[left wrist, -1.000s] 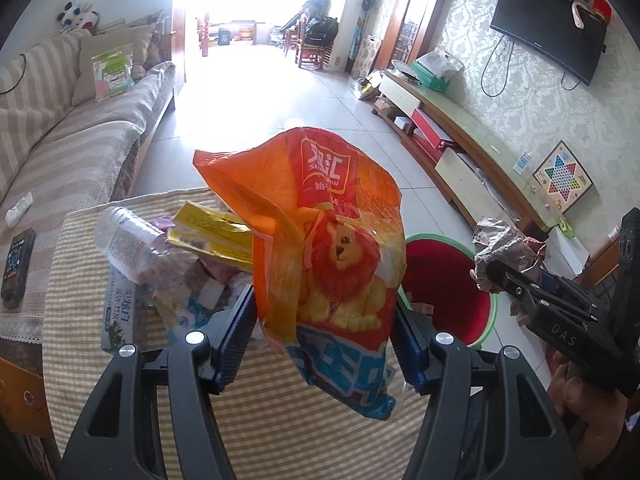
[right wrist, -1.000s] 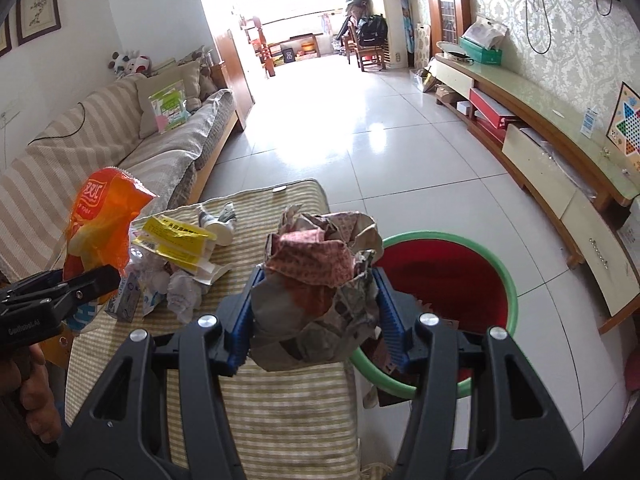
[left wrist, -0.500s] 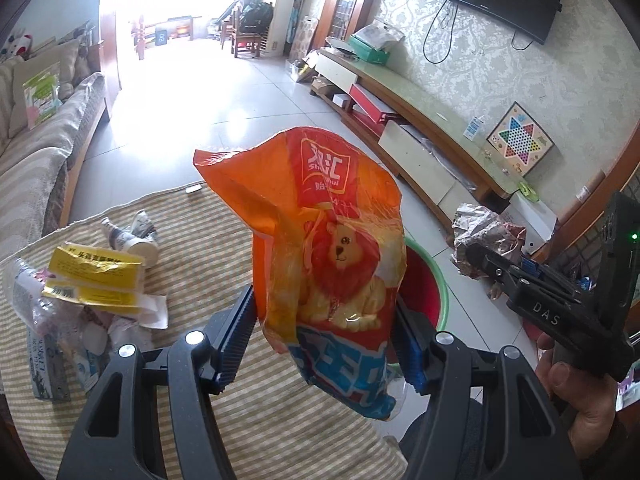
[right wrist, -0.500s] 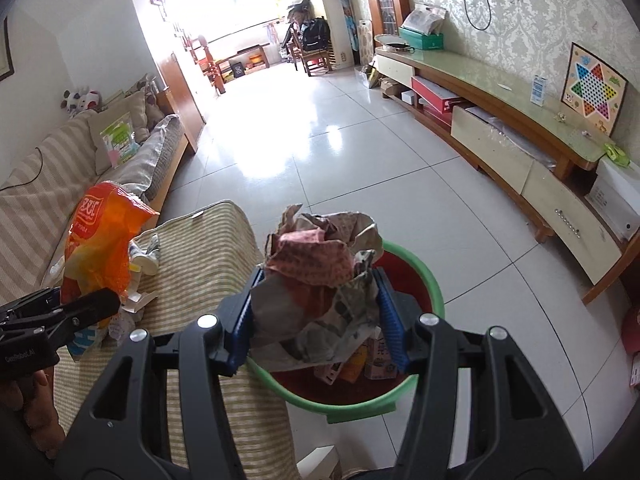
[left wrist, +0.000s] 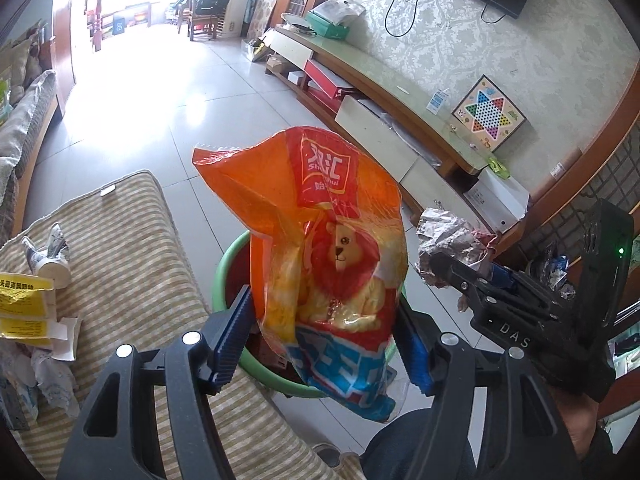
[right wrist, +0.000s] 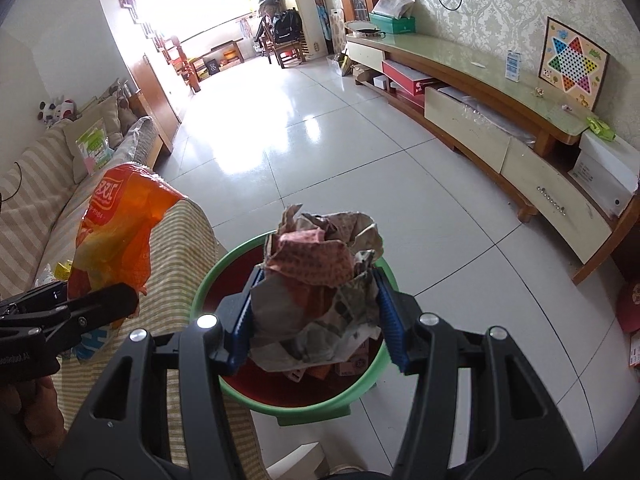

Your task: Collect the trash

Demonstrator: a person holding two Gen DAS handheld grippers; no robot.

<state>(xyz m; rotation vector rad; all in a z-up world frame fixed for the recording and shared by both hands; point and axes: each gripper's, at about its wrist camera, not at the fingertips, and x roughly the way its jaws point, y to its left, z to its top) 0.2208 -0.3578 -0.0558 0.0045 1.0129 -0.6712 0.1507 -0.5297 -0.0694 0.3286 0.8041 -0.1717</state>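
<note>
Left wrist view: one orange snack bag point(left wrist: 328, 264) stands between the two blue pads of the left tool point(left wrist: 326, 344). Its long axis runs up and away from the tool, open mouth at the far top, blue bottom edge hanging nearest the camera. The jaws have just been opening with the bag between them; the left pad point(left wrist: 234, 336) shows a thin gap to the bag, and whether the right pad presses on it I cannot tell. The bag hangs over the near rim of one green-rimmed red bin point(left wrist: 228, 264), which stands on the tiled floor just beside the striped cushion point(left wrist: 132, 256). On that cushion lie one yellow wrapper point(left wrist: 24, 304), one small white bottle point(left wrist: 48, 256) on its side and some crumpled white paper point(left wrist: 52, 376), too jumbled to count.

From the right wrist view, one wad of crumpled newspaper point(right wrist: 320, 284) is clamped between the pads of the right tool point(right wrist: 318, 320), both pads pressing its sides. The wad bulges upward past the fingertips, with no clear long axis, and hangs directly above the bin point(right wrist: 216, 276), whose red inside holds a few small cartons. The left tool point(right wrist: 80, 312) with its orange bag point(right wrist: 116, 240) shows at the left edge, over the cushion's corner beside the bin.
</note>
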